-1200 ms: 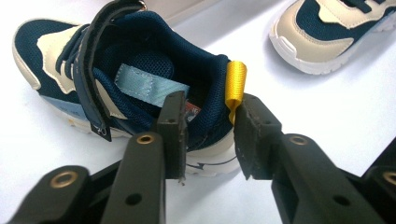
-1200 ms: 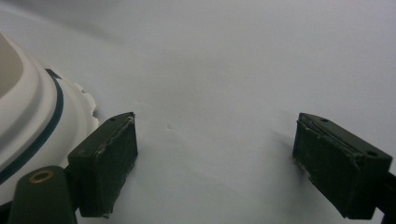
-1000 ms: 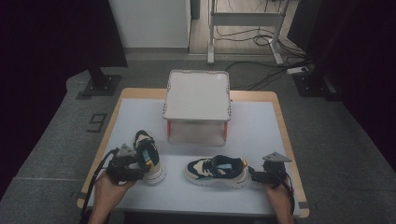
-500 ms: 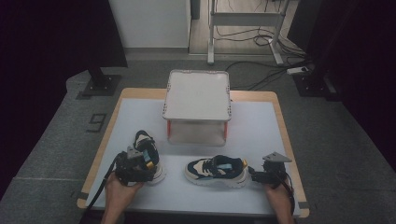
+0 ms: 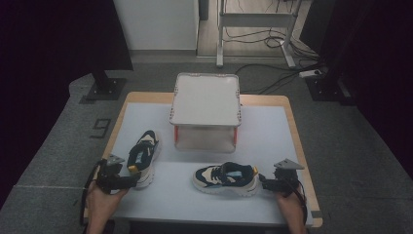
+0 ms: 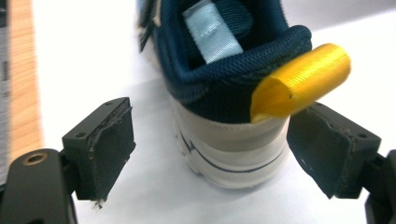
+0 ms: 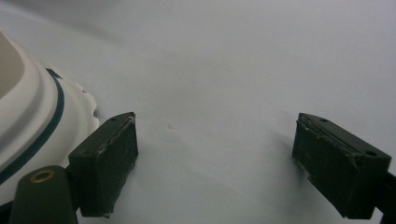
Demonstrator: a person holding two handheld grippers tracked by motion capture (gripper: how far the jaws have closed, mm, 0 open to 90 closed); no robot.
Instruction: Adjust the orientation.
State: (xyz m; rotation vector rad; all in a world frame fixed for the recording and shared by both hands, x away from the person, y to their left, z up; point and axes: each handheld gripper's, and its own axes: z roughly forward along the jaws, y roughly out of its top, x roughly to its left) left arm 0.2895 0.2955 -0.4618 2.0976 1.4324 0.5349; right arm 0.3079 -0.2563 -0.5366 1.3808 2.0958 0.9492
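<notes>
- left gripper (image 5: pixel 127 178) at the table's (image 5: pixel 272 141) near-left edge; jaws apart, have just been closing a bit after opening. In the left gripper view the heel of the left sneaker (image 6: pixel 219 88) sits between the pads (image 6: pixel 100 147), left pad clear of it, right pad just beside the heel; contact there can't be told
- left sneaker (image 5: pixel 142 157): navy/cream, white sole, yellow heel loop (image 6: pixel 299 79), toe pointing away from the person, flat on table
- pale blue tongue tab (image 6: pixel 212 30) inside shoe, no readable writing; no brand mark legible
- right gripper (image 5: pixel 267 184) at near-right edge, jaws wide, nothing between them, bare table under the pads (image 7: pixel 107 163)
- right sneaker (image 5: pixel 225 178) lying sideways across the front middle, heel just beside right gripper; white sole with dark stripe (image 7: pixel 32 126) at the left of the right gripper view
- white lidded box (image 5: pixel 206 111) with red corner posts stands mid-table behind both shoes, no label readable
</notes>
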